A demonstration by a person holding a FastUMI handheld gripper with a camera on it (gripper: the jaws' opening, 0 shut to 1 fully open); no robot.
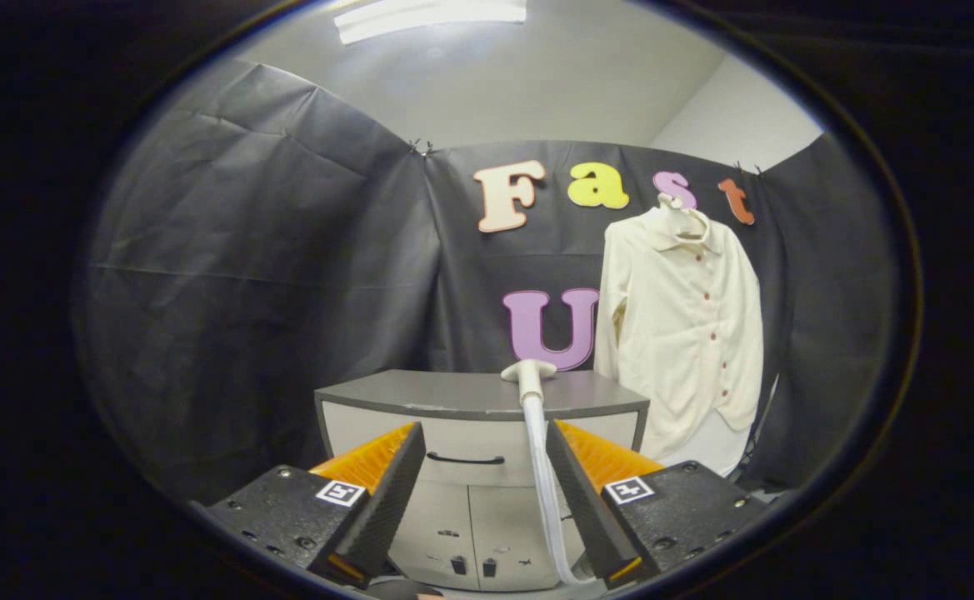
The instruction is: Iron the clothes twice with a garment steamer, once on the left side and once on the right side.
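A cream button-up shirt [686,333] hangs on a hanger against the booth wall, beyond and to the right of my fingers. The white garment steamer head [528,372] rests on top of a grey cabinet [420,396] straight ahead. Its white hose [543,483] drops down the cabinet front and runs close along the inner side of my right finger. My gripper [484,429] is open, well short of the steamer head, with only the hose passing through the gap between the fingers.
The cabinet has a drawer with a dark handle [464,459] and two doors below. Black cloth walls close in behind and on both sides. The shirt's hem hangs just right of the cabinet's corner.
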